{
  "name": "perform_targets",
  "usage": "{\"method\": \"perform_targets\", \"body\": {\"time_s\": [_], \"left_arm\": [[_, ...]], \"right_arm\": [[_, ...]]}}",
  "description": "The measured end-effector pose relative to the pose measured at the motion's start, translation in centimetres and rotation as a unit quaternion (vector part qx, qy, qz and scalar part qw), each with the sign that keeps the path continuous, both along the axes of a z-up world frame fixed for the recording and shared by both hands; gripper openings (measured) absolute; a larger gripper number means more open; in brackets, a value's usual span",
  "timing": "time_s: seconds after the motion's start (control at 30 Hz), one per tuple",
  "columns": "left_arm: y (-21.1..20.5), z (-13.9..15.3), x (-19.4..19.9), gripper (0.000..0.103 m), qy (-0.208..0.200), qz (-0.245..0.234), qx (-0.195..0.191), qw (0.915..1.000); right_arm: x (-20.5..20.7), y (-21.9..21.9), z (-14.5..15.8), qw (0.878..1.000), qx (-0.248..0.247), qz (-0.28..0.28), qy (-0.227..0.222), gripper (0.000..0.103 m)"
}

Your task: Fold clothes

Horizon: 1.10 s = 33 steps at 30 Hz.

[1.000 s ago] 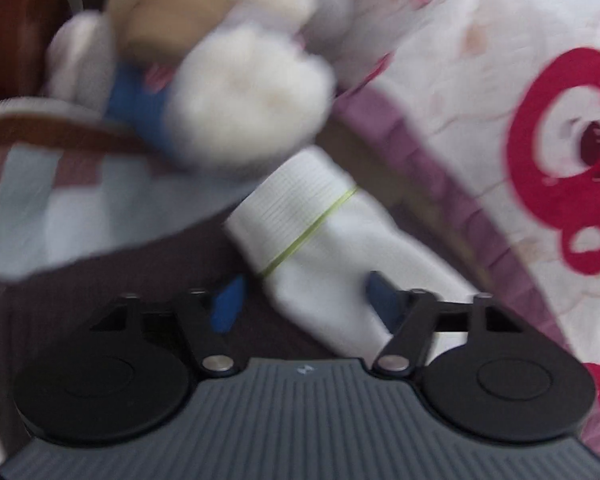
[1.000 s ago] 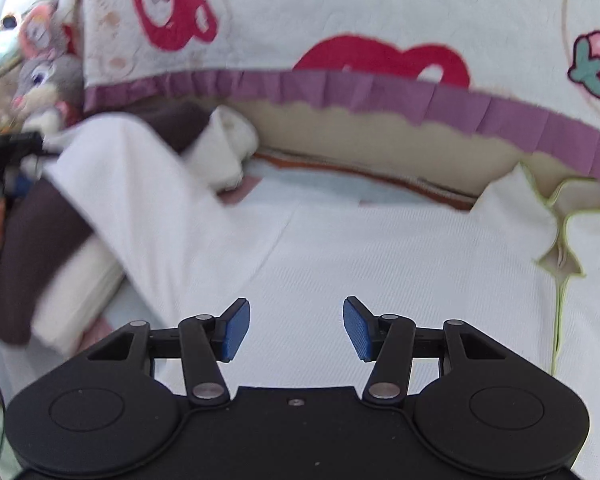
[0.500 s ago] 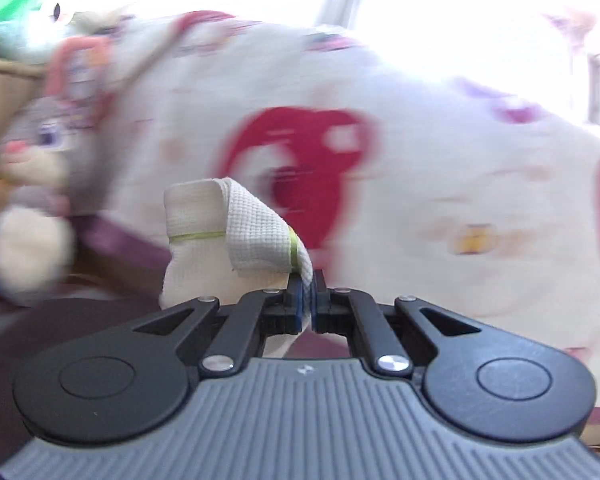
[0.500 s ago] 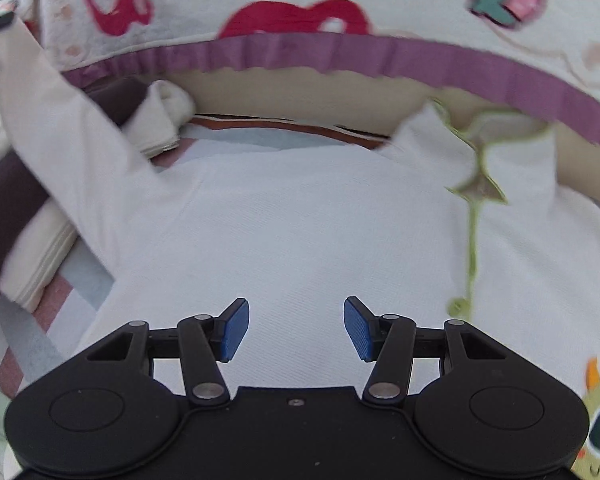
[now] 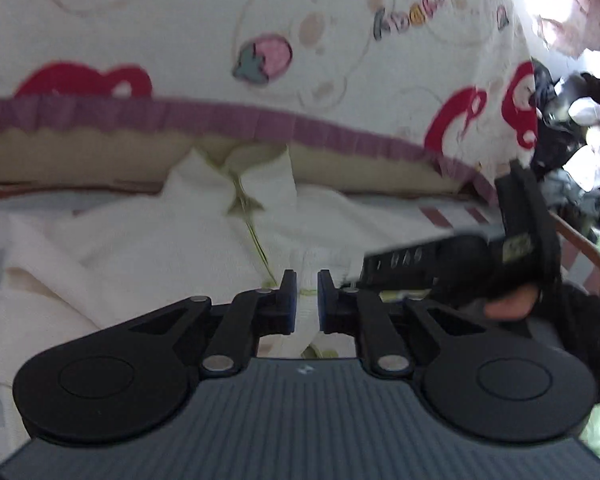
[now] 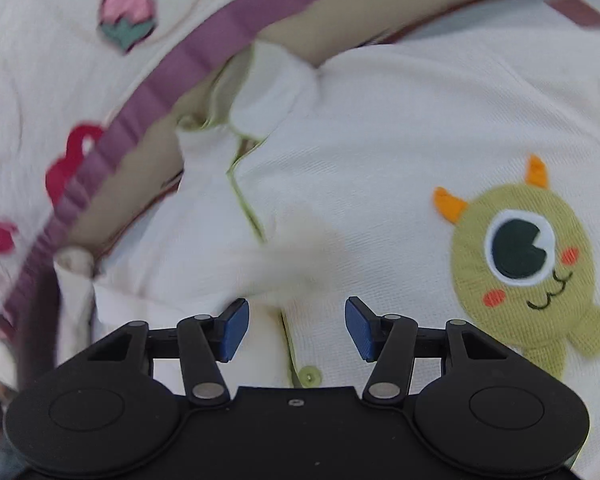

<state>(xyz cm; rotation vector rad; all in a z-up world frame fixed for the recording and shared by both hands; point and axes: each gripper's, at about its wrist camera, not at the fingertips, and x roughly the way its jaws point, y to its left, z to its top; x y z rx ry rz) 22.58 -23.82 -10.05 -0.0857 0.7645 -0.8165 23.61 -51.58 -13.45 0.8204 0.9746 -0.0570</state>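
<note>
The white shirt point(image 6: 380, 128) lies spread on the bed, collar against the quilt point(image 5: 180, 20); the left gripper point(image 5: 306, 300) has its jaws narrow and opening, with the sleeve cuff point(image 5: 306, 280) between them; the right gripper point(image 6: 296, 328) hovers over the button placket with jaws wide and empty. The risk I see: a cuff let go off line likely leaves the sleeve bunched or crooked across the chest; the two grippers sit close and may collide. Motion blur smears the cuff; whether the pads actually press it is hard to tell; the shirt's hem is out of frame.
</note>
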Motion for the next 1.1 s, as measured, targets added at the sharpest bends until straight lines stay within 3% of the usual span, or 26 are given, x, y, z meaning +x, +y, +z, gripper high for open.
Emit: {"method": "perform_targets", "body": {"time_s": [0.1,0.2,0.27,0.3,0.37,0.4,0.53,0.6,0.67,0.73,0.8,0.83,0.9,0.93,0.97,1.03,1.1], "left_arm": [[1.6,-1.0,0.1,0.039,0.030,0.006,0.003,0.9995],[4.8,-1.2,1.2,0.047,0.041,0.039,0.022,0.9982],[7.3,-1.8,2.3,0.047,0.035,0.080,0.059,0.9944],[8.4,-2.2,2.5,0.047,0.026,0.102,0.097,0.9897],[10.2,-3.3,2.6,0.047,0.005,0.144,0.179,0.9732],[11.1,-3.7,2.5,0.047,0.005,0.158,0.200,0.9670],[15.2,-5.1,4.0,0.047,0.073,0.194,0.154,0.9662],[15.8,-5.6,4.7,0.047,0.074,0.207,0.154,0.9633],[16.4,-6.1,5.2,0.047,0.069,0.220,0.160,0.9598],[17.0,-6.6,5.5,0.047,0.076,0.226,0.138,0.9613],[16.7,-6.6,5.4,0.047,0.066,0.227,0.156,0.9590],[16.5,-6.6,5.4,0.048,0.059,0.228,0.167,0.9574],[16.1,-6.5,5.3,0.051,0.046,0.228,0.190,0.9537],[15.9,-6.4,5.3,0.051,0.040,0.229,0.201,0.9517],[16.2,-6.4,5.2,0.051,0.048,0.230,0.192,0.9529],[16.7,-6.2,5.0,0.051,0.054,0.232,0.181,0.9543],[16.7,-5.7,4.7,0.051,0.032,0.236,0.193,0.9519]], "right_arm": [[-0.5,-0.3,-0.2,0.999,0.033,-0.006,-0.014,0.059],[-0.8,0.5,-0.4,0.999,0.048,0.004,-0.019,0.059],[-0.8,1.3,-0.2,0.999,0.018,0.019,-0.020,0.059],[-1.0,1.6,0.2,0.999,-0.016,0.025,-0.026,0.060],[-1.3,1.8,0.6,0.997,-0.056,0.030,-0.033,0.060],[-1.2,1.7,0.7,0.998,-0.053,0.031,-0.035,0.060],[-0.2,0.9,0.1,0.998,0.037,0.037,-0.037,0.073],[1.3,2.4,0.1,0.996,0.038,0.079,-0.024,0.073],[2.7,5.1,0.5,0.993,-0.032,0.115,-0.003,0.073],[4.0,8.3,0.4,0.980,-0.125,0.156,0.017,0.073],[5.2,11.5,0.0,0.954,-0.239,0.180,0.033,0.074],[5.4,13.0,-0.1,0.937,-0.286,0.198,0.021,0.075],[5.5,15.3,0.6,0.909,-0.358,0.215,-0.017,0.062],[5.4,15.8,1.3,0.903,-0.374,0.208,-0.031,0.020],[5.2,15.7,2.5,0.904,-0.379,0.189,-0.053,0.009],[3.9,15.1,5.7,0.906,-0.380,0.140,-0.121,0.009],[2.2,14.1,8.8,0.890,-0.407,0.104,-0.176,0.009]]}}
